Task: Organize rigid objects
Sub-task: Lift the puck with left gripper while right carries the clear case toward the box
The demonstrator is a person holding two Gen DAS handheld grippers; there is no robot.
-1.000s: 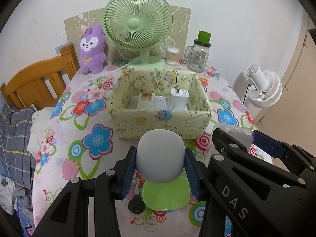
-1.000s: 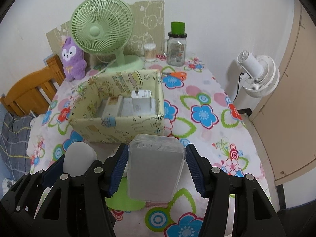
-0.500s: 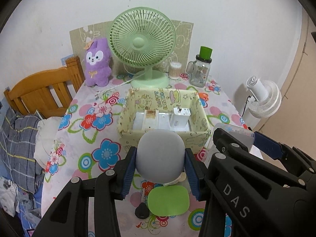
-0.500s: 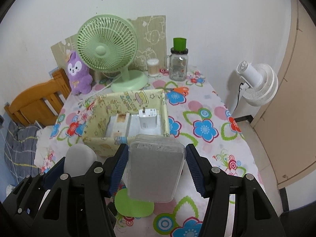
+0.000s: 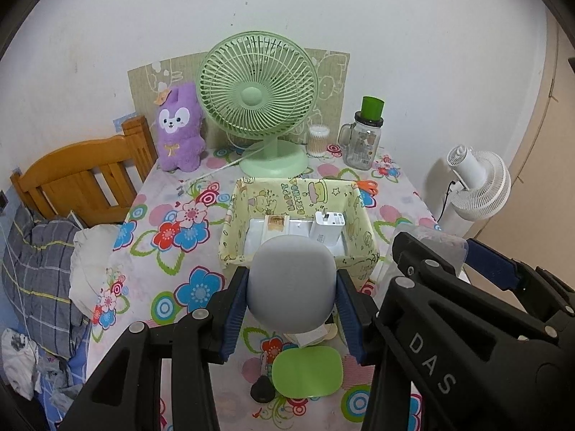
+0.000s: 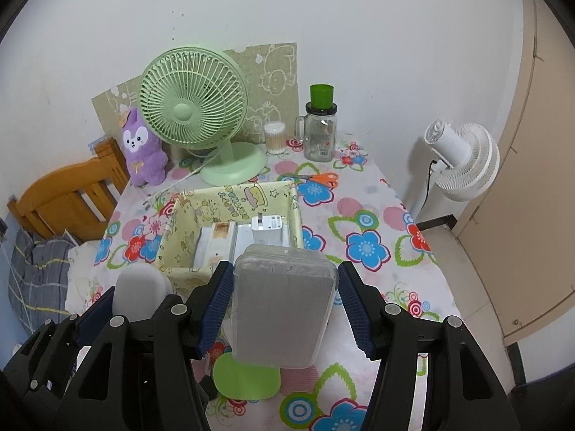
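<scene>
Left gripper (image 5: 293, 309) clamped on rounded grey case (image 5: 291, 283), right gripper (image 6: 284, 309) clamped on clear-lidded box (image 6: 282, 301); both at lower centre, above table. Carry each level over yellow storage bin (image 5: 230, 222), lower into free floor

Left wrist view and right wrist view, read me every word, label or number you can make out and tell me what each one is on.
"DAS": on the black arm of the right tool, seen in the left wrist view.
"HAPPY BIRTHDAY": on the inside wall of the yellow box; second word blurred, likely reading.
Jar label: too small to read.
White charger print: too small to read.
</scene>
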